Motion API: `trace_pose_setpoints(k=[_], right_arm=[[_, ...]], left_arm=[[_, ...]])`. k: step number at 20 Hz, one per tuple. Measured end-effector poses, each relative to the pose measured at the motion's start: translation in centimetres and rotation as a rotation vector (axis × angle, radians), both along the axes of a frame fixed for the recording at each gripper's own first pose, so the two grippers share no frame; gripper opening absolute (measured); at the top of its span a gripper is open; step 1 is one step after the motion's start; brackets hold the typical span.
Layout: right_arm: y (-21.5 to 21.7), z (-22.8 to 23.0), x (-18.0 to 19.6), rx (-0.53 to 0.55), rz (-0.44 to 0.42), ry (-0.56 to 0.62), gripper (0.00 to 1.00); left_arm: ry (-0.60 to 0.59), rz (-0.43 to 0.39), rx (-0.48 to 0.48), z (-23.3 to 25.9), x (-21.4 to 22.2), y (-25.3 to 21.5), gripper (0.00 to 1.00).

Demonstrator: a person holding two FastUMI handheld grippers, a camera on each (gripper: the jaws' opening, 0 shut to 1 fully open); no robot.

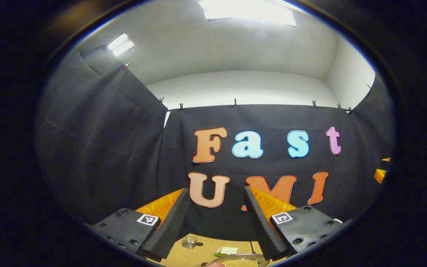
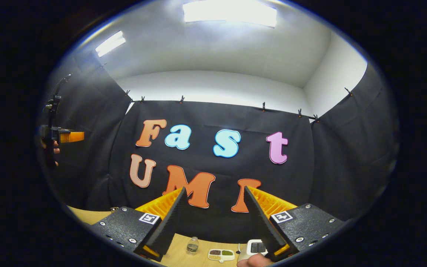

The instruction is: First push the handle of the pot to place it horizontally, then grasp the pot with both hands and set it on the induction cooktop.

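Both fingers of the left gripper [image 1: 215, 218] stand spread wide with nothing between them, raised above the wooden table [image 1: 184, 256]. Beyond them on the table sit a small glass jar [image 1: 189, 241] and a pale dish [image 1: 226, 251], and nearer than the dish is the rim of the pot [image 1: 241, 261], filled with small yellowish grains.

Likewise the right gripper [image 2: 213, 220] is wide open and empty above the table [image 2: 87, 215]. Past its fingers lie a small jar [image 2: 193, 245], a divided sample tray [image 2: 221, 254] and a white device [image 2: 256, 247] right of the tray. Far left of the tray, a hand [image 2: 52, 148] holds up the other gripper.
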State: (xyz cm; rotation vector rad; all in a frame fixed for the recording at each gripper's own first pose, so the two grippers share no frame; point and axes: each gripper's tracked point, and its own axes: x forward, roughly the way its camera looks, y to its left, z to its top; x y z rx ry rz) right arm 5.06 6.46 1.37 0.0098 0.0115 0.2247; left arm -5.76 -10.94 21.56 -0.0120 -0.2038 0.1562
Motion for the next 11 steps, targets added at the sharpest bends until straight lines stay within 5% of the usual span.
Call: trace_pose_setpoints(k=[11], right_arm=[[1.2, -0.2, 0.0, -0.024, 0.012, -0.012, 0.94]], left_arm=[[0.005, 0.011, 0.021, 0.4, 0.5, 0.9, 0.98]])
